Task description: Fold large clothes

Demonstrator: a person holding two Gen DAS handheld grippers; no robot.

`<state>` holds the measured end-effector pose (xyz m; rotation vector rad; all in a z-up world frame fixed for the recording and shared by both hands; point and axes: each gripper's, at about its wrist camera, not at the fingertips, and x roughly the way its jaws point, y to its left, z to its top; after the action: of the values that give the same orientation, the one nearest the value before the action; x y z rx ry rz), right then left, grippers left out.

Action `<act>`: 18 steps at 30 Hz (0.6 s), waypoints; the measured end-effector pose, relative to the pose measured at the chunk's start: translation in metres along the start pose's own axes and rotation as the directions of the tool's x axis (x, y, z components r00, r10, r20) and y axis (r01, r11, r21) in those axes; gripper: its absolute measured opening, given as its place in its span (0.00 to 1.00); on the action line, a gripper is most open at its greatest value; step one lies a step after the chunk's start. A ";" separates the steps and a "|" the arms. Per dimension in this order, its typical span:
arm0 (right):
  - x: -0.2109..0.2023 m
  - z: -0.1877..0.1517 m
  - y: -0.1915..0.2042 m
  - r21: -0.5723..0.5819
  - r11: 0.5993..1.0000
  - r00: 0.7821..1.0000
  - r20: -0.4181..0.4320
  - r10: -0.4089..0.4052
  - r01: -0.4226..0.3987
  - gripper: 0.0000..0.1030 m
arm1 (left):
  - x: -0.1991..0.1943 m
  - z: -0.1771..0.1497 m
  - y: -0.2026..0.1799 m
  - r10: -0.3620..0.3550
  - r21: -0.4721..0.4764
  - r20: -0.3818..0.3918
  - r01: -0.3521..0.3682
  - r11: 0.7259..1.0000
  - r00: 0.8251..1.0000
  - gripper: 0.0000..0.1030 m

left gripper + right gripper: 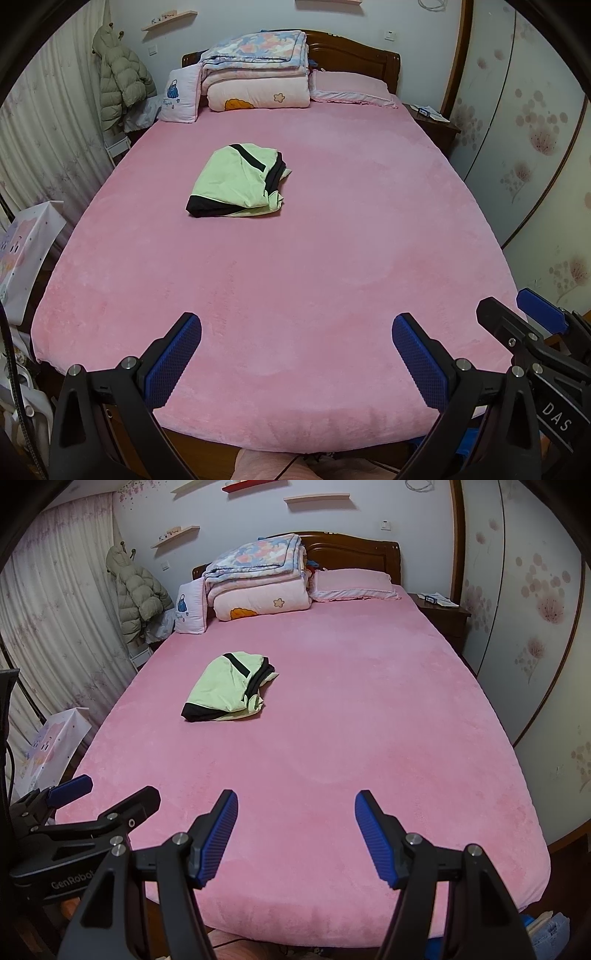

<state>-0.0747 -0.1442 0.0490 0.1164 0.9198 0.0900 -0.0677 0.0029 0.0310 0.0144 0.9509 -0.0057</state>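
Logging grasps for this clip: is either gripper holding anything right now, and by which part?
Nothing is held. The left gripper and right gripper are both open and empty at the bed's near end; the green garment lies untouched farther up.

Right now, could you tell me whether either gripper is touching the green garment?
Apart. Both wrist views show the left gripper and right gripper open near the foot, bare pink bed separating them from the green garment.

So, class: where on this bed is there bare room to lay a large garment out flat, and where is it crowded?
Free: the pink sheet between the folded green garment and the foot edge, plus the whole strip right of the garment. Crowded: the headboard end, with stacked quilts, a cushion and a pillow.
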 end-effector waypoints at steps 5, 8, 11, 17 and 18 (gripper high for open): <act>-0.004 -0.001 0.003 0.004 1.000 1.000 0.000 -0.014 0.014 0.64 | -0.001 -0.001 -0.003 -0.001 0.006 0.000 0.001 1.000 1.000 0.99; -0.006 -0.002 0.003 0.010 1.000 1.000 0.004 -0.016 0.016 0.66 | -0.002 0.000 -0.002 -0.001 0.007 0.001 0.001 1.000 1.000 0.99; -0.008 -0.002 -0.001 0.029 0.999 1.000 0.009 -0.015 0.015 0.81 | -0.001 -0.002 -0.001 -0.002 0.004 -0.002 0.002 1.000 1.000 0.99; -0.009 -0.003 -0.004 0.039 0.999 1.000 0.007 -0.027 0.026 0.94 | 0.000 -0.002 0.002 -0.008 0.004 -0.009 0.008 1.000 1.000 0.99; -0.009 -0.003 -0.004 0.040 0.999 1.000 0.009 -0.028 0.028 0.94 | -0.001 -0.002 0.002 -0.009 0.005 -0.009 0.009 1.000 1.000 0.99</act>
<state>-0.0821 -0.1493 0.0538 0.1406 0.9134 0.0450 -0.0696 0.0053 0.0304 0.0147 0.9598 -0.0162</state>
